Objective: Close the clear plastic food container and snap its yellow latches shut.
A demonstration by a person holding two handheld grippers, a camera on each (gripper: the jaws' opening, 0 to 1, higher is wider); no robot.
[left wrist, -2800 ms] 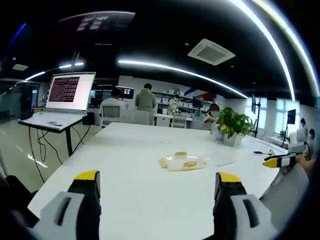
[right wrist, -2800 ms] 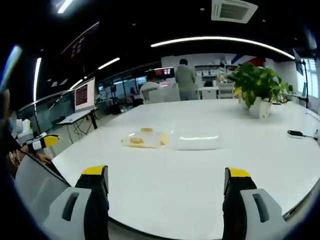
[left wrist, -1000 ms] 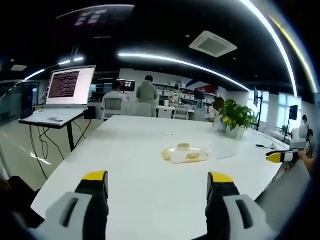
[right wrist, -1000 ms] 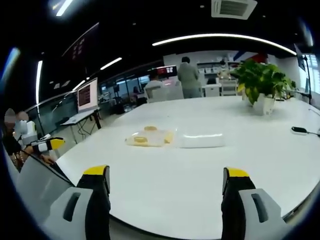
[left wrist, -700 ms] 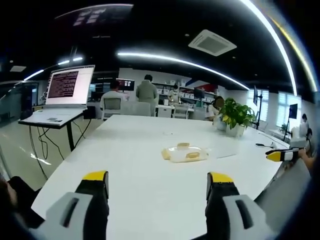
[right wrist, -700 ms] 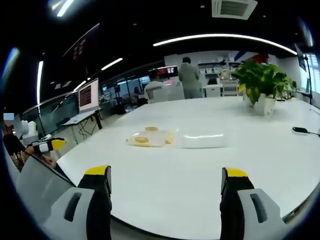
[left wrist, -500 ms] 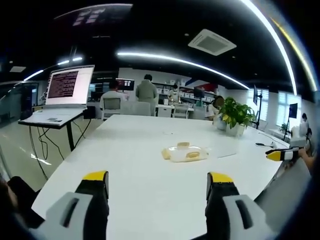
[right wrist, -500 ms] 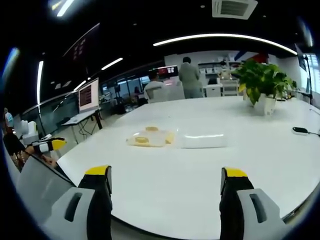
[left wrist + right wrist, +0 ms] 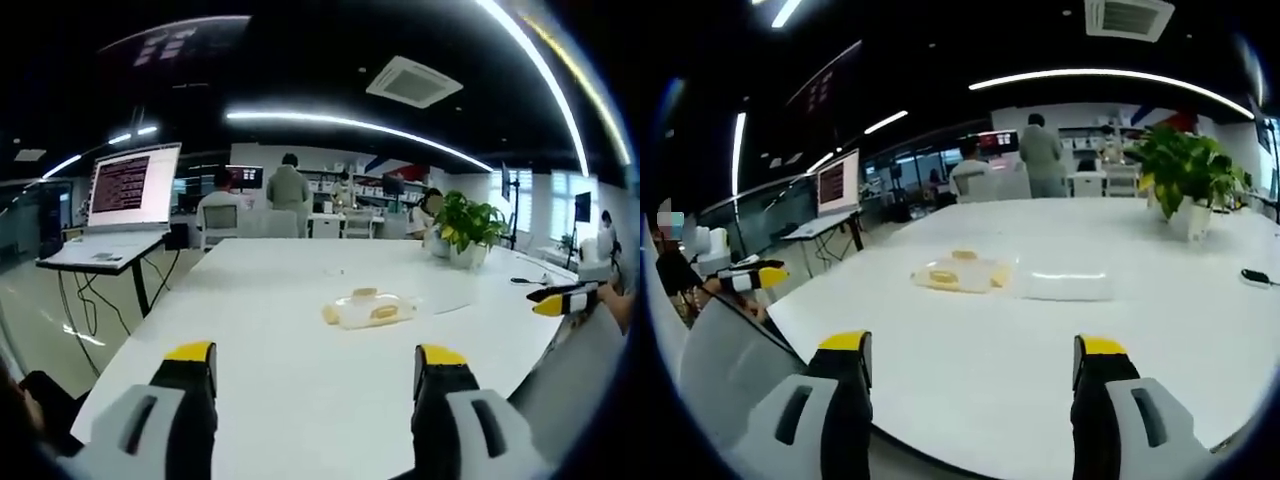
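1. The container (image 9: 368, 308) sits out on the white worktop (image 9: 280, 370), lid (image 9: 1065, 284) lying open just beside it.
2. Left gripper (image 9: 313, 372): fingers apart, holding nothing, well short of the container.
3. Right gripper (image 9: 974, 362): fingers apart, likewise holding nothing.
4. A plant (image 9: 1185, 170) stands farther back.

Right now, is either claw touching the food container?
No. In the right gripper view the container lies far out on the white table, well beyond the open right claw.

White table (image 9: 270, 350) carries clear container (image 9: 368, 309), potted plant (image 9: 468, 232).
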